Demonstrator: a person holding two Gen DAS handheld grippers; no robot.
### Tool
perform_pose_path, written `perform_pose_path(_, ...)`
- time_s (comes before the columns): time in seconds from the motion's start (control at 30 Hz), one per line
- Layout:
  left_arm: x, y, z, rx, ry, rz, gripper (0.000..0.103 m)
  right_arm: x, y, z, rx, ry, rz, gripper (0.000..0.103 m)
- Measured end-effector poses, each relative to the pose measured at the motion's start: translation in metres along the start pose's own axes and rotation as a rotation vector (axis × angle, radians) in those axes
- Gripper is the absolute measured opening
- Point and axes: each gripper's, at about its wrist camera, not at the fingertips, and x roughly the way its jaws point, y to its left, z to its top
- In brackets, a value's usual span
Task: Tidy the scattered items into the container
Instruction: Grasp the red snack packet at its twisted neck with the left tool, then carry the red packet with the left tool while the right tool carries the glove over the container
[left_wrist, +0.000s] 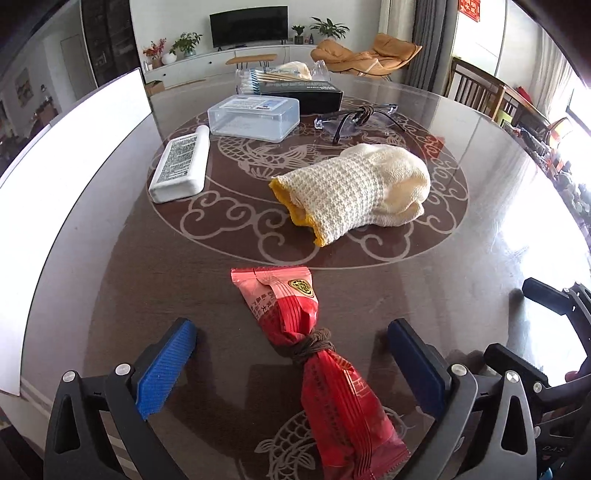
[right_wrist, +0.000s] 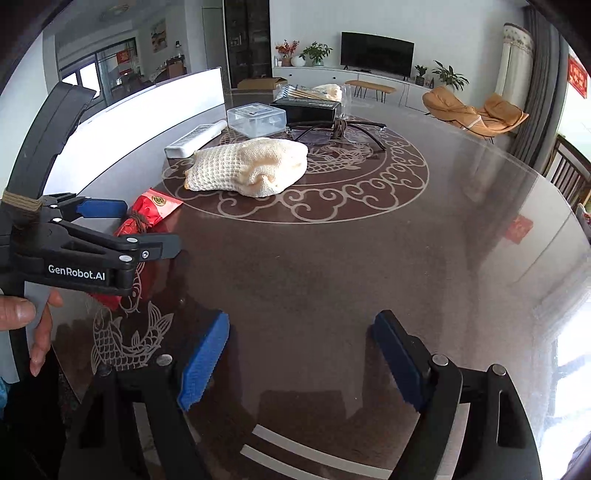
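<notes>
My left gripper (left_wrist: 291, 363) has its fingers spread either side of the red packet (left_wrist: 314, 354) lying on the desk (left_wrist: 110, 258). My right gripper (right_wrist: 299, 360) hangs spread over bare desk, holding nothing. The glove (left_wrist: 354, 188) lies mid-desk.

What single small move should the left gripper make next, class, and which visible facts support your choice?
Probably ease the left gripper down and shut it on the red snack packet. Its jaws stand open on either side of the packet's tied middle, with nothing held. The right gripper is open over bare table, so it has nothing to grasp.
</notes>
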Motion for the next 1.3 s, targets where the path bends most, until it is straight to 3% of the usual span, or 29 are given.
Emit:
perform_pose_path(0.47,-0.002,0.008,-0.002,0.032,-0.027,-0.021,0.103,0.006,0.002,0.005,0.004,0.006,-0.006,0.083)
perform_pose_path(0.5,-0.005,0.012,-0.003,0.033,-0.04,-0.02,0.097,0.007,0.001,0.007,0.0,0.018,-0.001,0.083)
perform_pose_path(0.57,-0.013,0.026,-0.005,0.028,-0.076,-0.016,0.041,0.009,-0.001,0.014,-0.004,0.046,0.028,0.083)
perform_pose_path(0.6,-0.015,0.035,-0.005,0.022,-0.077,-0.015,0.027,0.01,-0.002,0.019,-0.004,0.038,0.06,0.083)
perform_pose_path(0.63,-0.016,0.046,-0.005,0.009,-0.075,-0.014,0.022,0.009,-0.003,0.026,-0.012,0.011,0.086,0.083)
perform_pose_path(0.77,-0.018,0.085,-0.01,-0.052,-0.067,-0.014,0.022,0.014,0.013,0.069,-0.219,-0.135,0.13,0.083)
perform_pose_path(0.93,-0.019,0.101,-0.013,-0.064,-0.059,-0.004,0.022,0.052,0.047,0.119,-0.551,-0.115,0.244,0.083)
perform_pose_path(1.07,-0.018,0.098,-0.011,-0.052,-0.069,0.017,0.022,0.083,0.067,0.136,-0.684,-0.053,0.231,0.083)
perform_pose_path(1.13,-0.016,0.101,-0.009,-0.066,-0.066,0.009,0.024,0.101,0.066,0.141,-0.617,0.058,0.175,0.073)
perform_pose_path(1.2,-0.017,0.104,-0.009,-0.082,-0.069,-0.009,0.025,0.1,0.057,0.141,-0.483,0.083,0.173,0.049)
perform_pose_path(1.23,-0.017,0.105,-0.01,-0.09,-0.075,-0.024,0.029,0.097,0.053,0.137,-0.435,0.08,0.153,0.048)
perform_pose_path(1.3,-0.016,0.105,-0.01,-0.105,-0.089,-0.072,0.046,0.089,0.043,0.127,-0.321,0.064,0.142,0.049)
